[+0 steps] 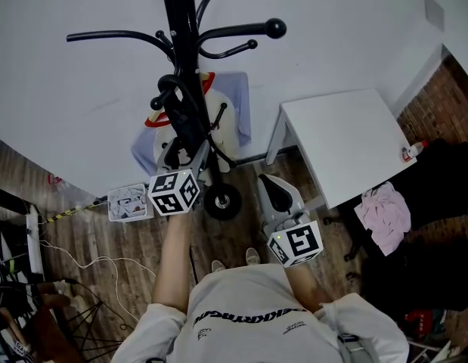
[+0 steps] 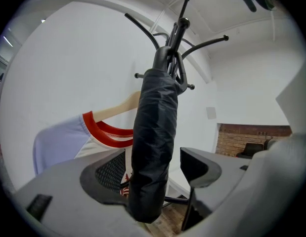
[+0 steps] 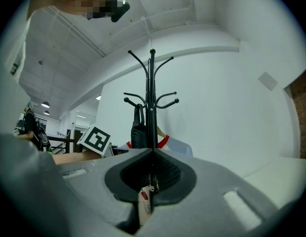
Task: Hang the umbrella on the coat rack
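Observation:
A black folded umbrella point(image 1: 184, 119) hangs by its strap from a lower hook of the black coat rack point(image 1: 177, 6). My left gripper point(image 1: 192, 153) is open around its lower part. In the left gripper view the umbrella point(image 2: 153, 132) hangs between the spread jaws, with a gap on its right side, and the coat rack point(image 2: 181, 23) rises behind it. My right gripper point(image 1: 275, 191) hangs lower and to the right, shut and empty. Its view shows the jaws point(image 3: 152, 154) meeting, with the coat rack point(image 3: 152, 83) and the umbrella point(image 3: 138, 132) a little way ahead.
A pale garment with a red collar point(image 1: 226, 112) hangs on a hanger behind the rack. A white table point(image 1: 347, 142) stands at the right against the white wall. Cables point(image 1: 67, 267) lie on the wooden floor at the left; a pink cloth point(image 1: 385, 214) lies at the right.

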Tool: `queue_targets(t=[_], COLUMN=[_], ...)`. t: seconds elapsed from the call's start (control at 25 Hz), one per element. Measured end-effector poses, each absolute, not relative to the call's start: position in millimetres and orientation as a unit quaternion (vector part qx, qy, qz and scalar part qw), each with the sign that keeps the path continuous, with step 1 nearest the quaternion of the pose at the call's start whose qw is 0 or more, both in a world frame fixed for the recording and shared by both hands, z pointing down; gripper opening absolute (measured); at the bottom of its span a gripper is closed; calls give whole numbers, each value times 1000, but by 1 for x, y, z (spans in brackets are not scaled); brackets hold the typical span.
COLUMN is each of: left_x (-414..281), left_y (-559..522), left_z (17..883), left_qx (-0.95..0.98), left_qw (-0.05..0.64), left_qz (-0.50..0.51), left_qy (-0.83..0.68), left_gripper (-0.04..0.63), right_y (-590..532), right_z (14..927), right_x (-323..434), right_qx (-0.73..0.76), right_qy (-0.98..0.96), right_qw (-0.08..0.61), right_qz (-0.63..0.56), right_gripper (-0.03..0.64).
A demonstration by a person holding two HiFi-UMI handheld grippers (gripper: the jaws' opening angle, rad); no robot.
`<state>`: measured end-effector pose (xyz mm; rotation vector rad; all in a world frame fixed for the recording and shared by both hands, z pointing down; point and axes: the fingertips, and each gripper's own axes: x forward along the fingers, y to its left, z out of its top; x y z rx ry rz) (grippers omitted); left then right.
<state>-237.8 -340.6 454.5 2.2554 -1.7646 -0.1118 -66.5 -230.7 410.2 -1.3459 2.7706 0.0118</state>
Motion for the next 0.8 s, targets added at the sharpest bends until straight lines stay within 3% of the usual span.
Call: queue_targets(t=[0.36,0.64,0.8], left_x=[-234,-226,-222], left_y=[-310,-276,-261], left_z=[439,421,419], left_qx=[775,769,761], left_qw=[125,112,101], left_qz=[-38,-54,-67], left_qy=[-618,-627,-637], left_gripper=[325,256,178], right_y=[-226,-222,-219], right_z=[409,409,411], right_x=[-67,-68,-73], right_qx=[-436,-436,-431], right_qy=[899,899,902], right_qw=[33,29,27], right_qz=[-1,-6,-10], right_gripper=[-3,-3,-3])
